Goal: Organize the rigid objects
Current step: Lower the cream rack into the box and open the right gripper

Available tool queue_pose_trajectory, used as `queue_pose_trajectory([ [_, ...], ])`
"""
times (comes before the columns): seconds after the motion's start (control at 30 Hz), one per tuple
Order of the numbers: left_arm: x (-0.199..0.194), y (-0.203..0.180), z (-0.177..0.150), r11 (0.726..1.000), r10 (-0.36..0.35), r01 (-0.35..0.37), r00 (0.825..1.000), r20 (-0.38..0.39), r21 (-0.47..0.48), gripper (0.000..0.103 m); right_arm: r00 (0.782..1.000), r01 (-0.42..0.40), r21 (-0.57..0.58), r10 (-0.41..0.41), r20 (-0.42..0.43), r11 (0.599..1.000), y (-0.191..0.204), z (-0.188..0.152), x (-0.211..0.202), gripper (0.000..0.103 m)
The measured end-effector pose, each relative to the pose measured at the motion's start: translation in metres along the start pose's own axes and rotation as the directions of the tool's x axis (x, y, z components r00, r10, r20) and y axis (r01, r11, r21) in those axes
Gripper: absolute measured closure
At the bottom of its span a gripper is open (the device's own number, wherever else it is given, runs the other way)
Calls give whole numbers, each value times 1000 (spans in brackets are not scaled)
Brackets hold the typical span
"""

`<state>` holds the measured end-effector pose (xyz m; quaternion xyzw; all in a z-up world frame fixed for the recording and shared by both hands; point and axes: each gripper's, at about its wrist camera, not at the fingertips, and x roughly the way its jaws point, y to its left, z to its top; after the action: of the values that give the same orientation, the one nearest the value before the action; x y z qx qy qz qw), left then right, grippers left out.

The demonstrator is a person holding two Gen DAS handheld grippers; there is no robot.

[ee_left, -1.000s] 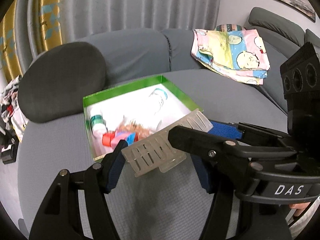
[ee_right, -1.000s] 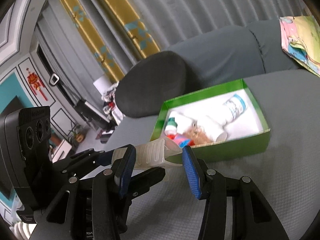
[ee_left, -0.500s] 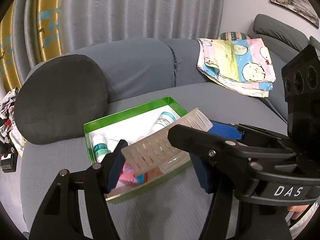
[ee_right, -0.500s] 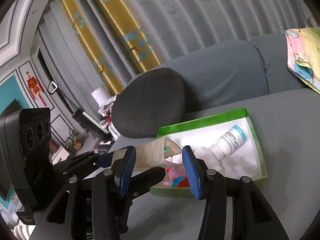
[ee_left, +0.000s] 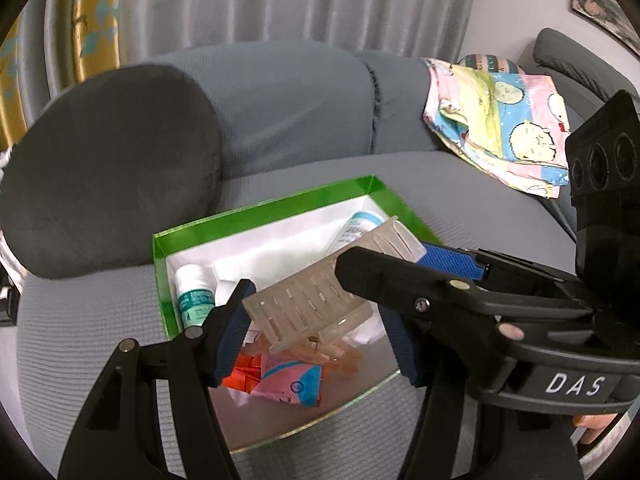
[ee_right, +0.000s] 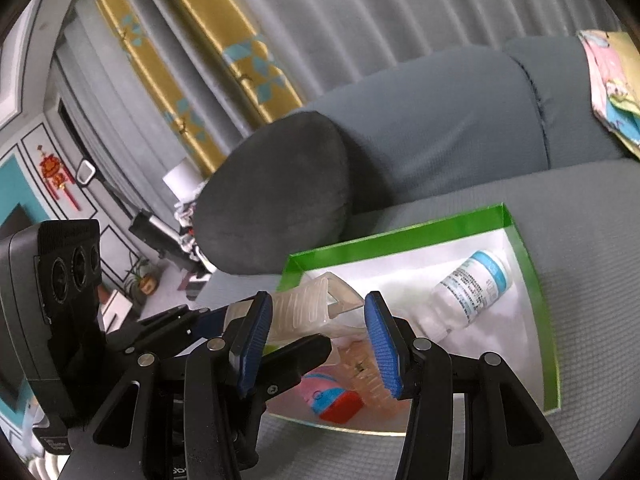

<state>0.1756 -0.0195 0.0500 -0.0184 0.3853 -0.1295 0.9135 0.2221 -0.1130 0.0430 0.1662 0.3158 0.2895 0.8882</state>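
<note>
A translucent ribbed plastic clip (ee_left: 316,304) hangs over the green box (ee_left: 264,208). In the left wrist view my right gripper's black finger (ee_left: 404,276) and blue pad (ee_left: 452,260) hold it. My left gripper (ee_left: 316,340) is open around it, pads apart from it. In the right wrist view my right gripper (ee_right: 316,344) stands open and the clip (ee_right: 308,308) sits in the other gripper's fingers (ee_right: 296,360). The green box (ee_right: 400,236) holds white bottles (ee_right: 468,288), (ee_left: 194,294), a pink packet (ee_left: 288,380) and a peach clip (ee_left: 340,356).
The box lies on a grey sofa seat (ee_left: 480,184). A dark round cushion (ee_left: 108,168) stands behind it on the left. A colourful folded cloth (ee_left: 496,120) lies at the back right. Curtains hang behind the sofa.
Both grippers have moved forward with the translucent clip, from in front of the box to above its contents. The box now sits lower and nearer in both views.
</note>
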Motion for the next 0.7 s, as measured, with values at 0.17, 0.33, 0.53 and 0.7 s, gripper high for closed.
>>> queue_pose_trajectory([
  [0.17,23,14,-6,999,-18,16,998,-57,-44,43,998,14,21,-13,-58,1000,-15,-4,29,52],
  [0.33,38,22,-12,997,-34,27,995,-91,-79,43,995,7,47,-2,-95,999,-24,-8,48,52],
  [0.53,45,28,-16,995,-47,36,993,-112,-97,43,993,8,62,0,-118,998,-30,-11,57,52],
  [0.7,50,29,-17,994,-50,36,990,-128,-108,43,991,13,77,-3,-130,997,-32,-13,62,52],
])
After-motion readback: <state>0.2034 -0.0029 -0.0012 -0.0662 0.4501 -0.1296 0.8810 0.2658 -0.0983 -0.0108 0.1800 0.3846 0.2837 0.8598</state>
